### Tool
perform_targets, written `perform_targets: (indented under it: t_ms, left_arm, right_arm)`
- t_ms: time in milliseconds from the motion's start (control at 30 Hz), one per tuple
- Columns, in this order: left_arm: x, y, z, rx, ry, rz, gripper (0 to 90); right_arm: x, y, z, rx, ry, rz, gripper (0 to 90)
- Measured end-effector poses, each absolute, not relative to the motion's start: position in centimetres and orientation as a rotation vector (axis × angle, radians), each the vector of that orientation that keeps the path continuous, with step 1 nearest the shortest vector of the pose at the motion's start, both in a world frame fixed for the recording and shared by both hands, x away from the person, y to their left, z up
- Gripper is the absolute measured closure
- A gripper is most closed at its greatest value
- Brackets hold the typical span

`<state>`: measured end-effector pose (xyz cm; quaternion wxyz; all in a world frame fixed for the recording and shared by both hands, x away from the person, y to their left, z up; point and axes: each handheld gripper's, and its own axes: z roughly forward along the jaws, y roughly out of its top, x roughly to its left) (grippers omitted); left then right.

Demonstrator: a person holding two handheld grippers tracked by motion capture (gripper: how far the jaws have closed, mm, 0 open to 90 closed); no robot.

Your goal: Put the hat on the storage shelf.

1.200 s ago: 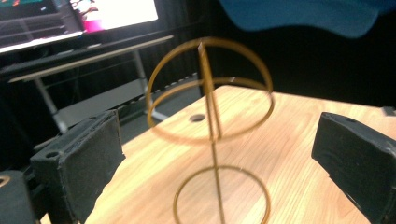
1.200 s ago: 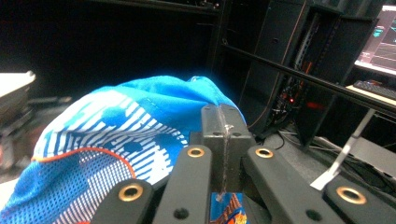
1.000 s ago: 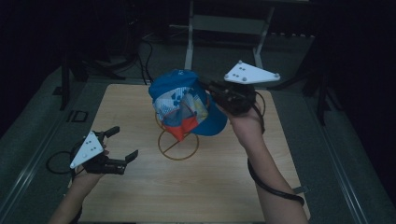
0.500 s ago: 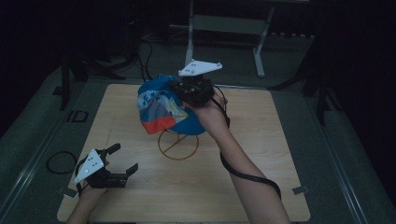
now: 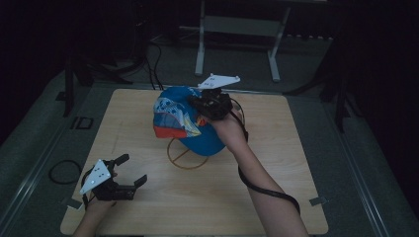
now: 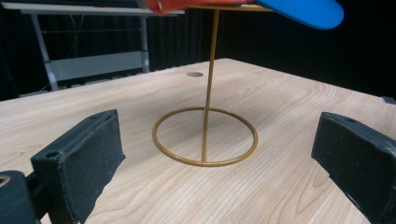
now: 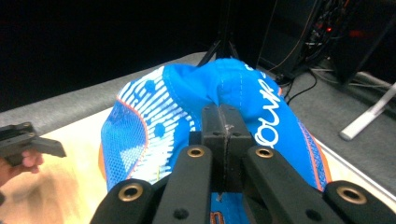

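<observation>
While the right gripper (image 5: 200, 103) has its jaws pinched tight on a fold of the blue cap's (image 5: 188, 121) crown fabric, the cap itself is up at the top of the gold wire stand (image 5: 190, 153), roughly in the middle of the wooden table (image 5: 296, 163). From the left gripper view the stand's thin post runs straight up to the underside of the cap, with the blue brim sticking out to one side, so it looks like the cap is either resting on the top ring or right at it, can't tell which for sure. My guess is the job is either hanging it or lifting it off, and whichever it is, the grip hasn't been let go, so that part isn't finished.

Left gripper (image 5: 129, 173) is down near the front left of the table, well apart from the stand, jaws spread wide and holding nothing.

No real containers on the table, just the stand's base ring, and nothing sits inside that loop but bare wood
</observation>
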<state>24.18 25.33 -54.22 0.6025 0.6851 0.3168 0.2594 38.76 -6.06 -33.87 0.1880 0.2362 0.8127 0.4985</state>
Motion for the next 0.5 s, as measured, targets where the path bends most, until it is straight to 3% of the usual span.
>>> perform_targets:
  t_ms: [500]
  left_arm:
    - [24.2,25.3,-54.8,1.584,0.747,0.596,2.3]
  right_arm:
    - [37.2,-8.1,-35.6,0.664,2.305,1.481,90.0]
